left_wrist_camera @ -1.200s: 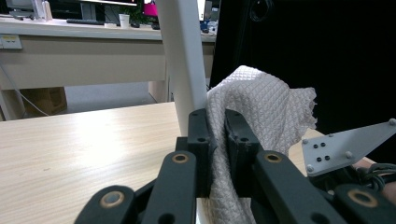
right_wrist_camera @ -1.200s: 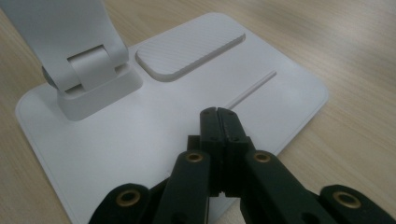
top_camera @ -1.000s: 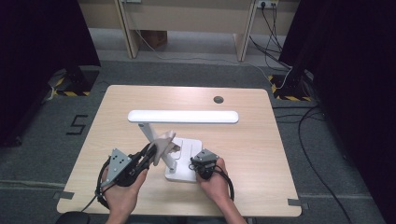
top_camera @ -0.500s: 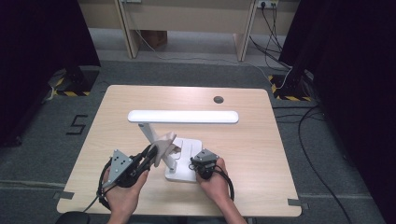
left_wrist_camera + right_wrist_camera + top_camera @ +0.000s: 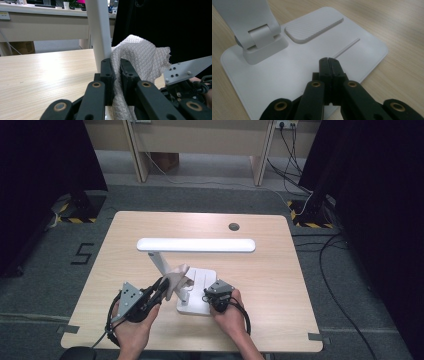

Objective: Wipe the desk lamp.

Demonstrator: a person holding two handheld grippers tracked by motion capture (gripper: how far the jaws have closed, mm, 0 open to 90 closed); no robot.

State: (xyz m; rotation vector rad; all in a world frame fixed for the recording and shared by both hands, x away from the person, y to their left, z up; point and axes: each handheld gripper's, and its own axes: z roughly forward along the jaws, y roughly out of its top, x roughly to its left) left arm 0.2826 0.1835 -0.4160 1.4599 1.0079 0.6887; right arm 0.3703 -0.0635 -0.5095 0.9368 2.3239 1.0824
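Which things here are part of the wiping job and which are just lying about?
In the job:
- cloth, pinched in the left tongs
- white desk lamp, its arm beside the cloth
- lamp base, under the shut right tongs

Lying about:
- wooden table
- floor cables
- far desk

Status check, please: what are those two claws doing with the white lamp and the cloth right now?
Left gripper shut on white waffle-weave cloth, against white desk lamp's upright arm. Right gripper shut, empty, tips over lamp's flat white base. Nothing in the way.
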